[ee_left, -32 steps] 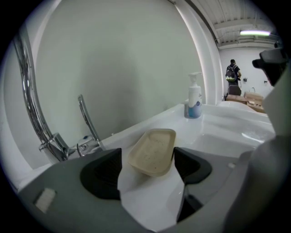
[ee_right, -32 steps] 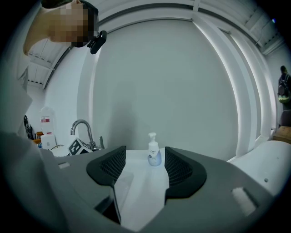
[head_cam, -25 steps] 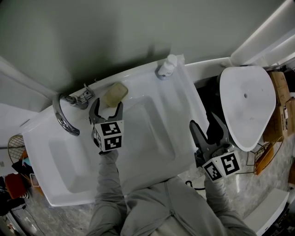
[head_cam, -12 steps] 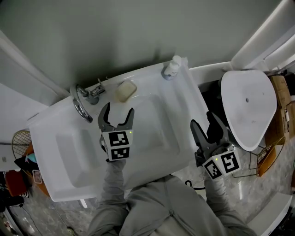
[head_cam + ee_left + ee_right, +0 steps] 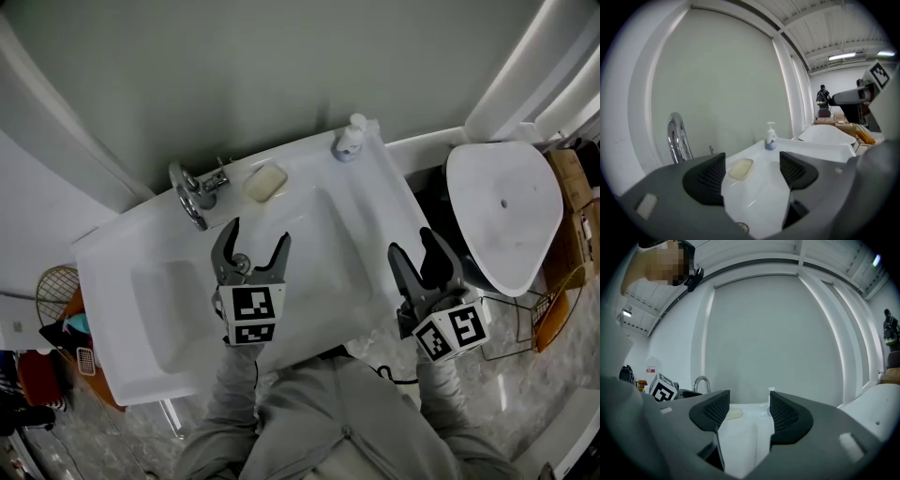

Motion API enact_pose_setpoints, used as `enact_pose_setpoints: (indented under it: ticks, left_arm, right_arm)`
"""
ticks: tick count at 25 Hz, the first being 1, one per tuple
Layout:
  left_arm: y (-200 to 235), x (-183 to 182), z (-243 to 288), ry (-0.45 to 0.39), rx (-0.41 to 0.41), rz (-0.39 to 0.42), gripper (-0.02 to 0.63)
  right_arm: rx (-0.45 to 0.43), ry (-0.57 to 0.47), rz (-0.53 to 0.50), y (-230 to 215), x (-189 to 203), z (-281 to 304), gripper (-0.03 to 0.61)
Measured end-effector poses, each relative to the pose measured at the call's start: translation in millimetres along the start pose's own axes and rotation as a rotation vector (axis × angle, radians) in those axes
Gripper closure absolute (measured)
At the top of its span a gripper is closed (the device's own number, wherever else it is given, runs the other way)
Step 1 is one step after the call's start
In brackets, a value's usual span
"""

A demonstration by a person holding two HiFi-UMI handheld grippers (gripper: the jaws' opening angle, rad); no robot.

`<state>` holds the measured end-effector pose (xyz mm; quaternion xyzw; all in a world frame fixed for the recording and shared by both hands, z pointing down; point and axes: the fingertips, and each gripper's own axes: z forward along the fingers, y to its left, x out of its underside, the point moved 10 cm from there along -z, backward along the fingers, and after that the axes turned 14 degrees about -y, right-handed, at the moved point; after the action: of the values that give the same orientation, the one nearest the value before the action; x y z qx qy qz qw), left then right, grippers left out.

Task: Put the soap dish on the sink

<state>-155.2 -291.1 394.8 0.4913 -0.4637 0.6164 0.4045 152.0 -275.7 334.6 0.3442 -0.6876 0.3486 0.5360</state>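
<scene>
Soap dish [image 5: 265, 181] pale cream, oblong, on sink [image 5: 108, 272].

Soap dish [image 5: 265, 182]: small, pale cream, a rounded rectangle. It is lying flat on the back ledge of the sink [image 5: 112, 258], just behind the basin's rear edge. Its long side is running roughly along the ledge. Whether anything is sitting in it, I am not making out. Sink: white, glossy, rectangular, with a shallow squared basin in the middle. It is standing level, with its broad rim showing all round.
</scene>
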Motion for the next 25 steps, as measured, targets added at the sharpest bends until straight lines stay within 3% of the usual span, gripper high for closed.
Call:
enact_pose_setpoints:
  ticks: [25]
  left_arm:
    - [-1.2,-26.4,-113.0,-0.089,-0.046,0.015,0.199]
  right_arm:
    - [0.03,-0.051,-0.015,43.9,-13.8,-58.8,0.31]
